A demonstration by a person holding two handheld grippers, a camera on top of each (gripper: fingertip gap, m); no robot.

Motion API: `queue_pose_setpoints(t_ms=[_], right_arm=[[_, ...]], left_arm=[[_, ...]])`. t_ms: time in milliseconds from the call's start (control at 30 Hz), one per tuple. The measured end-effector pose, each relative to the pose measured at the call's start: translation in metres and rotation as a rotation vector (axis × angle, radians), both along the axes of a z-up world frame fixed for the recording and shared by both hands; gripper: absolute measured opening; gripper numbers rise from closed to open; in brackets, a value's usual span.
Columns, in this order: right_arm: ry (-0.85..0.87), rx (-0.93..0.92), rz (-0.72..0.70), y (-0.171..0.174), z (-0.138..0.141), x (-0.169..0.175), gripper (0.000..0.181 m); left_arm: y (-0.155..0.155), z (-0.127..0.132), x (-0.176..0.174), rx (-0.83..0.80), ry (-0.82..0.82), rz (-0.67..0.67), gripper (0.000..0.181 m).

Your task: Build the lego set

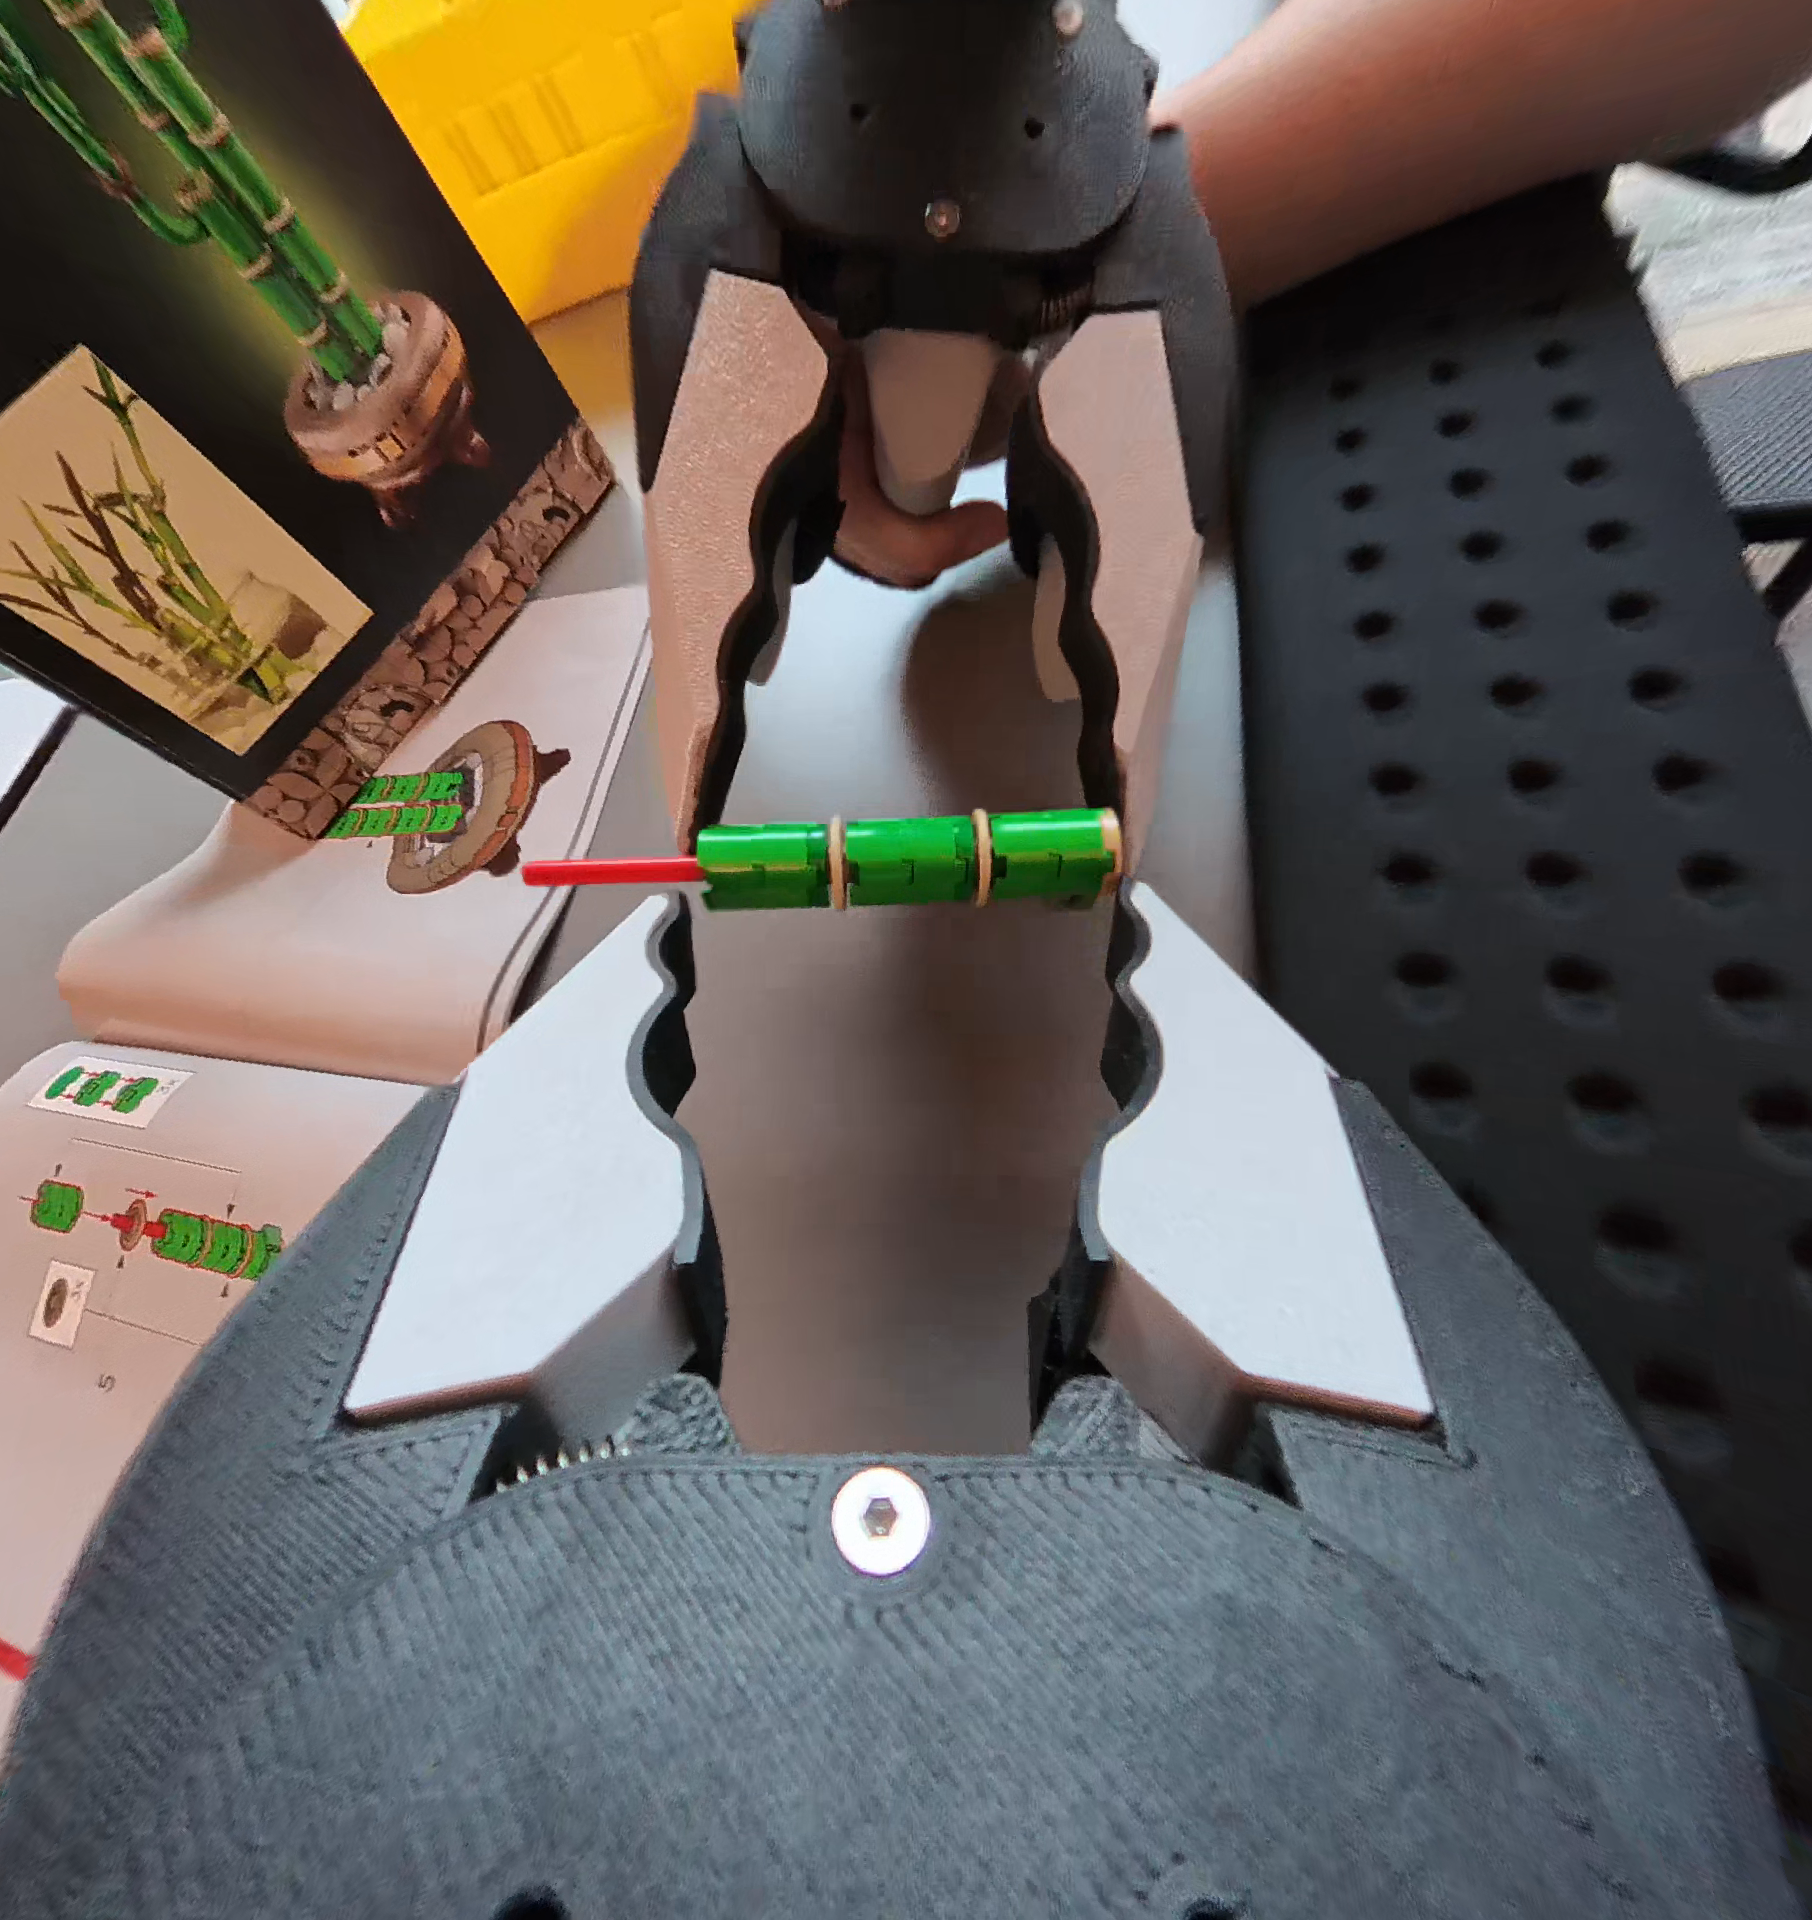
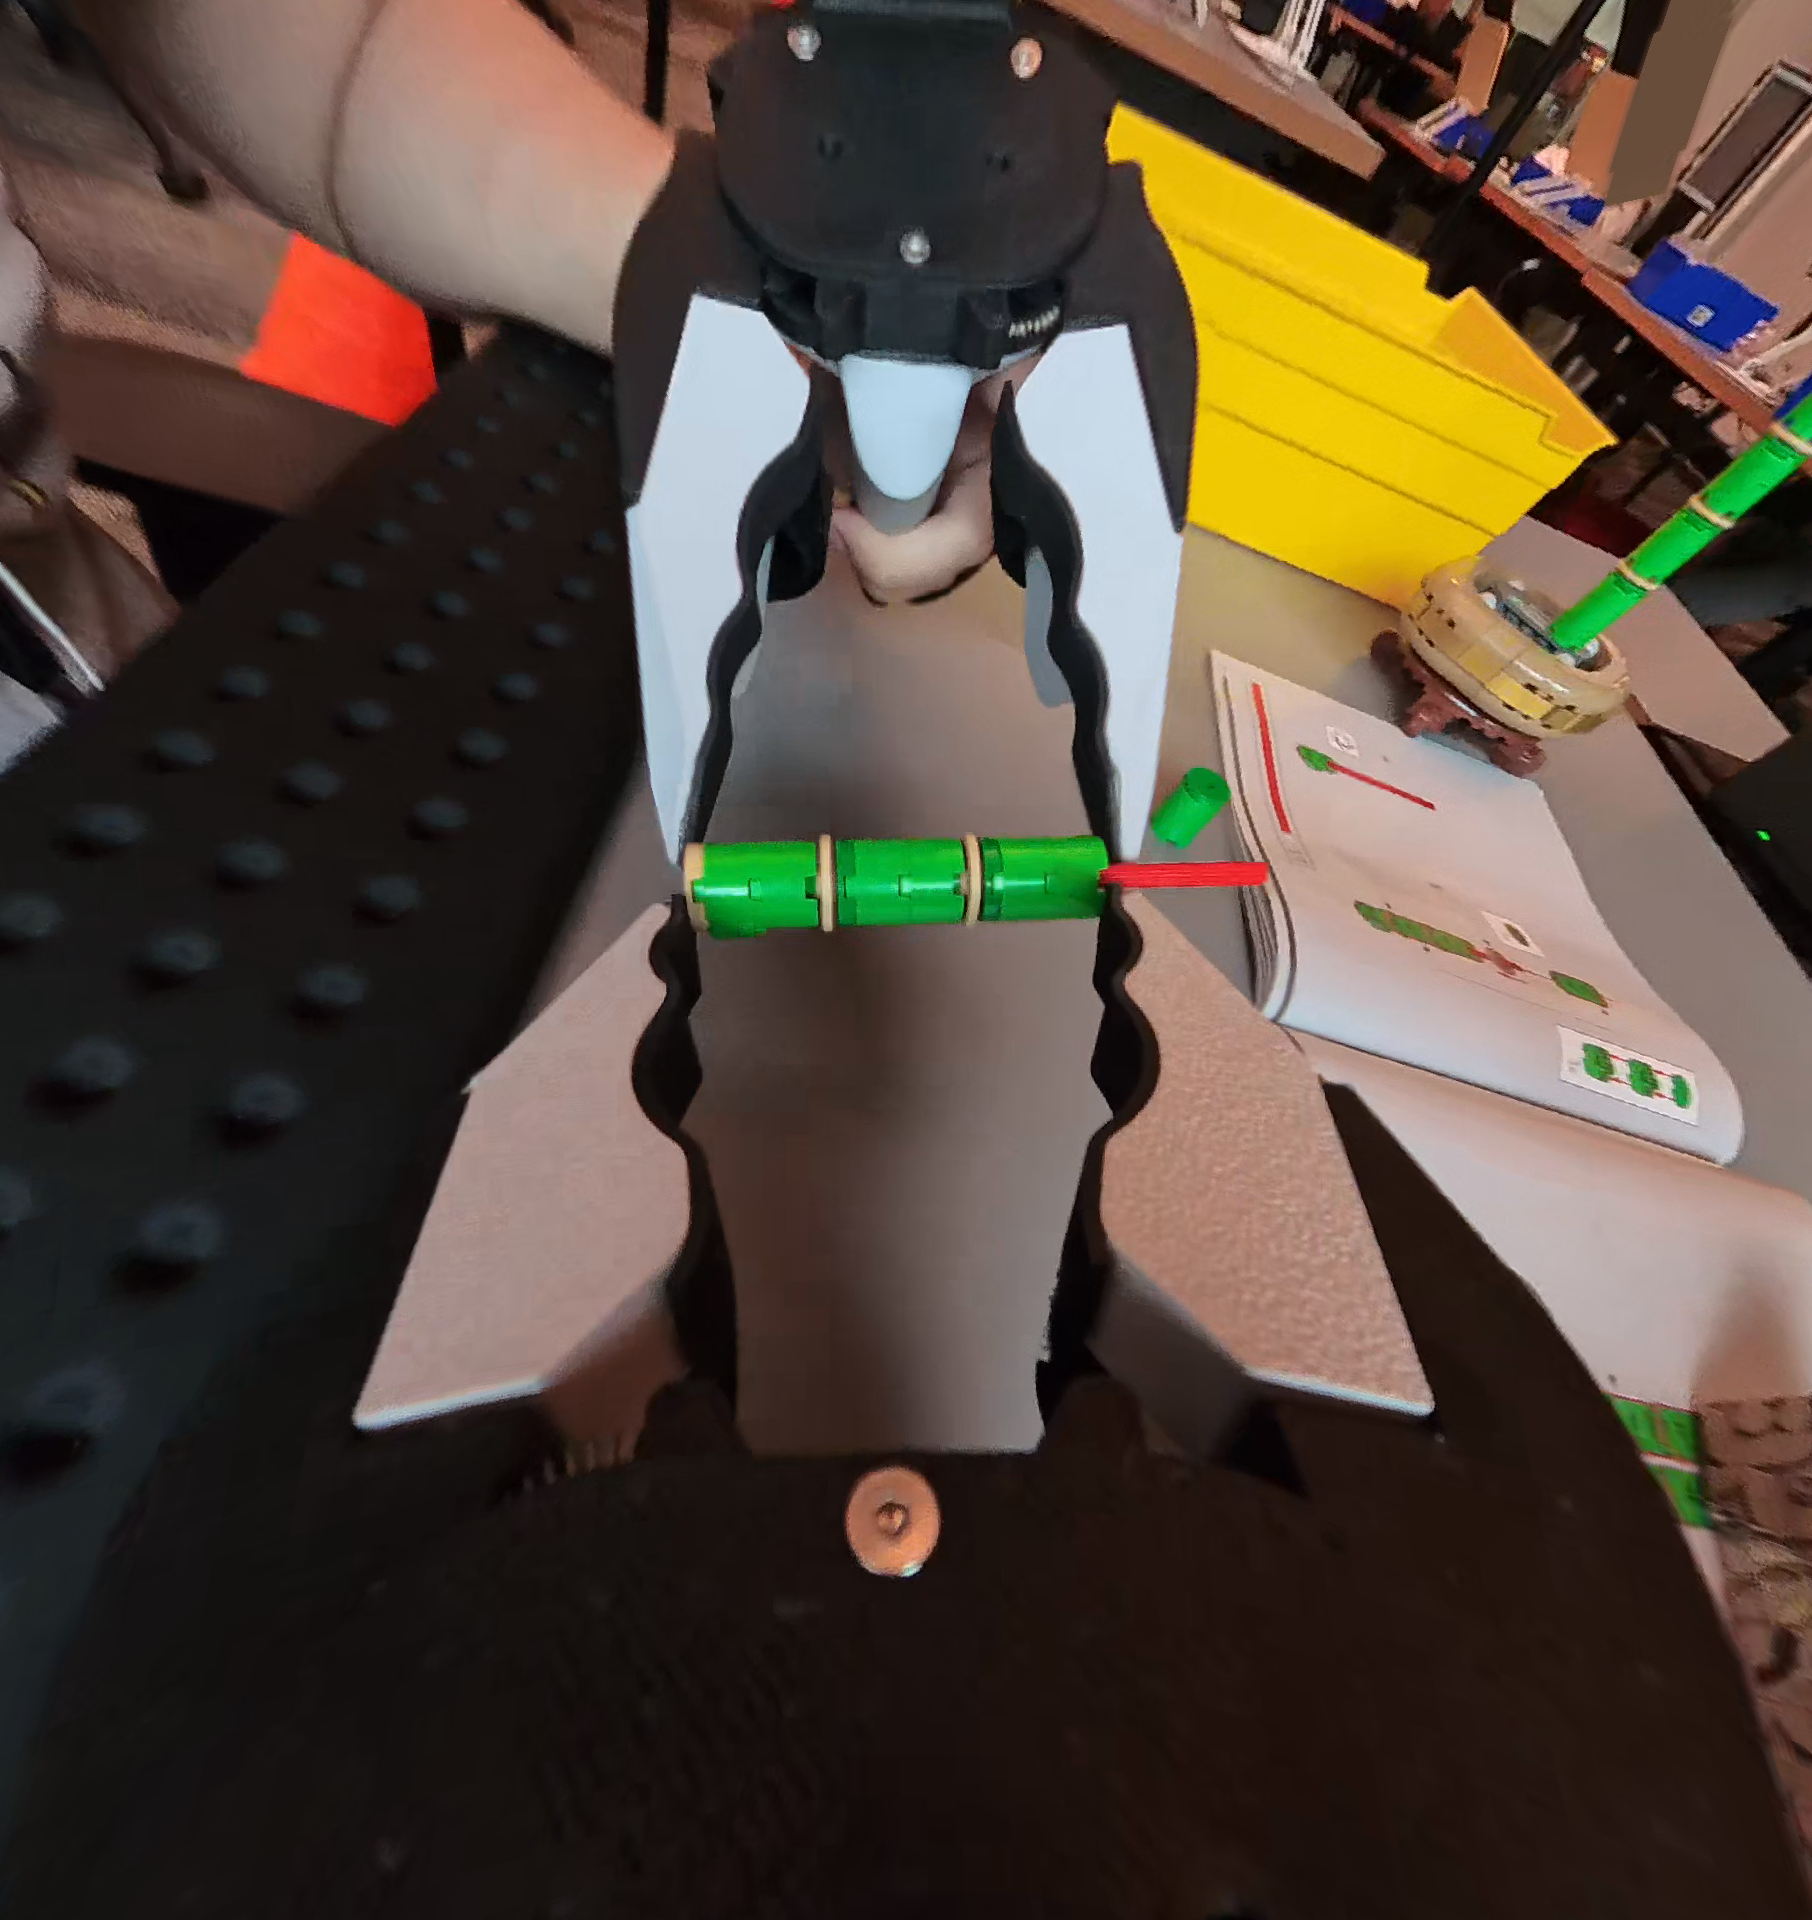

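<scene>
Stalk point(image 1: 907, 862) dead ahead in the left wrist view: green sections with tan rings, lying crosswise, long axis straight across the line of the fingers. The left gripper point(image 1: 902, 920) comes at it from below in the picture, and the right gripper point(image 1: 907, 816) meets it head-on from above. Both sets of jaws are spread to about the stalk's length, tips right at its two ends. Which pair is actually pinching it cannot be told. The red rod point(image 1: 611, 873) pokes out of the stalk's end, away to the left of the picture, through the gap between the opposing tips.

Over to the right wrist view: same stalk point(image 2: 897, 883), same crosswise lie. The right gripper point(image 2: 894, 920) is just under it and the left gripper point(image 2: 900, 836) just over it, neither clearly nearer. The rod point(image 2: 1182, 875) points toward a loose green piece point(image 2: 1190, 805) on the table by the booklet point(image 2: 1453, 935). That piece looks like the next one on, so it would have to slide in along the stalk's axis.
</scene>
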State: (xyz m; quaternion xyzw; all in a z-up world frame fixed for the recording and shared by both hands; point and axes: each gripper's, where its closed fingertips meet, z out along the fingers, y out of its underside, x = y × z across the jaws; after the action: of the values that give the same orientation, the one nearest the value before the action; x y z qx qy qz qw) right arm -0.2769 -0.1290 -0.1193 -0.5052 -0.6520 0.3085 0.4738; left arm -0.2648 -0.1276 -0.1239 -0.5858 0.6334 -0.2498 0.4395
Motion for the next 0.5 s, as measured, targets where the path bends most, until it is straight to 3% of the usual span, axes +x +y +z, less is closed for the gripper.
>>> queue_pose_setpoints(t_ms=[167, 267, 500], right_arm=[[0.196, -0.162, 0.124, -0.017, 0.031, 0.006, 0.076], [0.316, -0.163, 0.188, -0.028, 0.054, 0.006, 0.076], [0.394, -0.047, 0.241, -0.042, 0.070, 0.003, 0.076]], left_arm=[[-0.007, 0.033, -0.006, -0.159, -0.182, -0.060, 0.081], [-0.009, 0.062, -0.010, -0.217, -0.338, -0.095, 0.071], [-0.010, 0.083, -0.015, -0.052, -0.408, -0.074, 0.042]])
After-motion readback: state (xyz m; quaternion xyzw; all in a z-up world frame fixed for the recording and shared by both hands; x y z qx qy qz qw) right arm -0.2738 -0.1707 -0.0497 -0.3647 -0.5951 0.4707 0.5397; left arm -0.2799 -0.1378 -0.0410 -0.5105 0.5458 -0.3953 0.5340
